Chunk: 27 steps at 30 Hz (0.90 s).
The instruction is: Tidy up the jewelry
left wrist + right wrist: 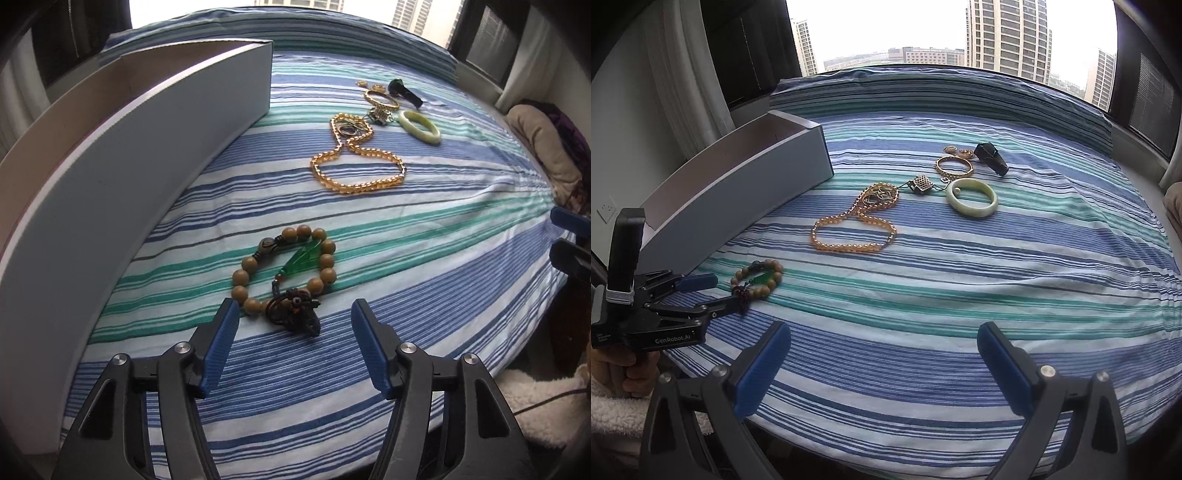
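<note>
A wooden bead bracelet [327, 260] with a green leaf pendant and a dark knotted tassel lies on the striped cloth [424, 229]. My left gripper [295, 308] stands open just over its near side; the tassel lies between the blue pads, which do not press on it. In the right wrist view the left gripper [726, 291] points at that bracelet [774, 266] from the left, held by a hand. My right gripper [884, 328] is open and empty above the cloth's near part. Farther off lie an amber bead necklace [849, 247], a pale jade bangle [971, 212] and a gold bangle [955, 177].
A long grey open box [738, 188] stands along the left side of the cloth. A black object [991, 158], small gold rings [964, 152] and a gold cube charm [921, 184] lie near the bangles. Beyond the cloth is a window; a cushion [543, 147] sits at the right.
</note>
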### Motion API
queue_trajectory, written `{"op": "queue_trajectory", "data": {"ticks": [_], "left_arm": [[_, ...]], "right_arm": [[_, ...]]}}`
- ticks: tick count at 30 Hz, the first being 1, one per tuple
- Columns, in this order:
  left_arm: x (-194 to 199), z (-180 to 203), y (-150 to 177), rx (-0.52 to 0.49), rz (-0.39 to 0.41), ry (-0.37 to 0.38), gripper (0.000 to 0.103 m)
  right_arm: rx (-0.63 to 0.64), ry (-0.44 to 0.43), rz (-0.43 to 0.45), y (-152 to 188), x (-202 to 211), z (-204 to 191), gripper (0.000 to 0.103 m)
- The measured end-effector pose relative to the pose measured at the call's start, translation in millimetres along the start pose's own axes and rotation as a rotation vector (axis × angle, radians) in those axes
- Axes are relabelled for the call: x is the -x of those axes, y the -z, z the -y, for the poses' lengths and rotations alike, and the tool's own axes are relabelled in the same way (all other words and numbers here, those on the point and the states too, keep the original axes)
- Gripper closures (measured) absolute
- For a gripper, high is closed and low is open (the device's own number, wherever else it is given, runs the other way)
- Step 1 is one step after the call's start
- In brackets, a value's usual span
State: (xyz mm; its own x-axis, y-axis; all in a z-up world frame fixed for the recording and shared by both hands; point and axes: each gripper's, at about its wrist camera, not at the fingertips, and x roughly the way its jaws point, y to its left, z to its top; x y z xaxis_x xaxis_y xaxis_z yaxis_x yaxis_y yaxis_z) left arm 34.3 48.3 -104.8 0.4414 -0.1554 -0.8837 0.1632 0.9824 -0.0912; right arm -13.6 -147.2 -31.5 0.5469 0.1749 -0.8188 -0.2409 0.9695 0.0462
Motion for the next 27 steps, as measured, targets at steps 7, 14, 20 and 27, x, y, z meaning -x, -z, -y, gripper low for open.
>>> {"op": "queue_trajectory", "data": {"ticks": [7,14,20,27], "left_arm": [[3.1,-7.6,5.4,0.052,-0.012,0.034,0.099],[57.4,-26.8,8.5,0.119,0.086,0.080,0.099],[95.8,-49.5,16.4,0.188,0.160,0.075,0.099],[104.7,-69.9,31.0,0.249,0.185,0.063,0.099]], "right_arm": [[-0.008,0.000,-0.001,0.1,-0.4,2.6,0.000],[0.047,-0.059,-0.001,-10.3,-17.0,-15.3,0.000],[0.135,-0.225,-0.062,-28.2,-69.8,-57.1,0.013],[0.299,-0.309,-0.159,-47.4,-134.4,-119.0,0.044]]}}
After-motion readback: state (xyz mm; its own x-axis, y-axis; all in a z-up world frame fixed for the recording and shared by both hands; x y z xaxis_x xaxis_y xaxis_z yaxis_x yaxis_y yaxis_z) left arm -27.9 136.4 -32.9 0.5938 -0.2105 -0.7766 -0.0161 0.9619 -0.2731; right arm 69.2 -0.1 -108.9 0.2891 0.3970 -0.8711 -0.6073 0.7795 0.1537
